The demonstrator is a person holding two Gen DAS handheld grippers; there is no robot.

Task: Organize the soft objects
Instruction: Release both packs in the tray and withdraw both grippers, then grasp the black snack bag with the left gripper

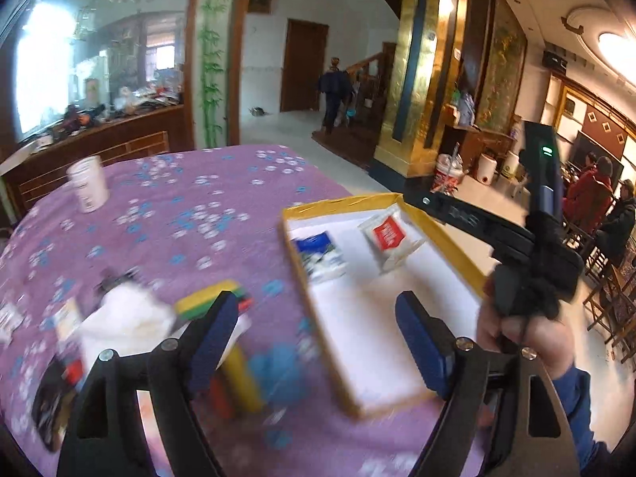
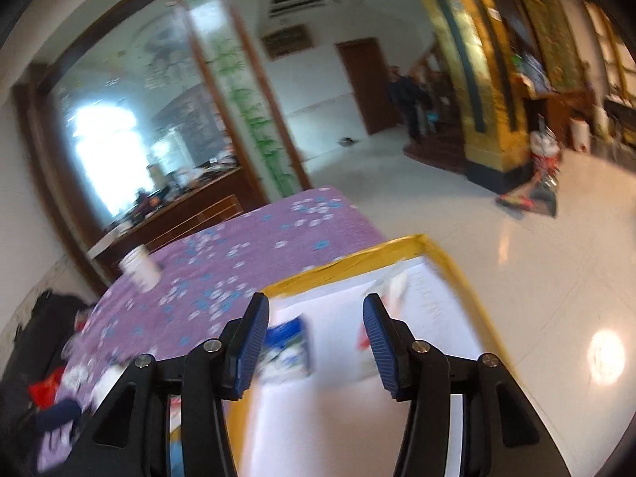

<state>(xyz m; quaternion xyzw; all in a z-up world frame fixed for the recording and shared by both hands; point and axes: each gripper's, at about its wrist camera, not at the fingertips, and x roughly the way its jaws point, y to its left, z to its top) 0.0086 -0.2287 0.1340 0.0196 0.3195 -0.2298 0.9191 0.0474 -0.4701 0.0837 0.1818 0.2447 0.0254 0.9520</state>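
A shallow yellow-rimmed box [image 1: 457,246] with a white floor lies at the right end of the purple flowered tablecloth [image 1: 179,214]. Inside it rest a blue-and-white packet [image 1: 320,256] and a white packet with a red label [image 1: 389,238]. My left gripper [image 1: 318,302] is open and empty above the box's near left edge. Left of the box, blurred, lie a white cloth [image 1: 123,318], a striped sponge [image 1: 210,298] and a blue soft thing [image 1: 278,373]. My right gripper [image 2: 316,306] hangs open over the box [image 2: 357,262], with nothing between its pads and the blue packet [image 2: 288,346] below.
A white cup [image 1: 88,183] stands at the table's far left. A hand [image 1: 528,334] holds the other tool's black body [image 1: 536,246] right of the box. The box overhangs the table's right edge above pale floor [image 2: 516,278]. People sit and stand far back.
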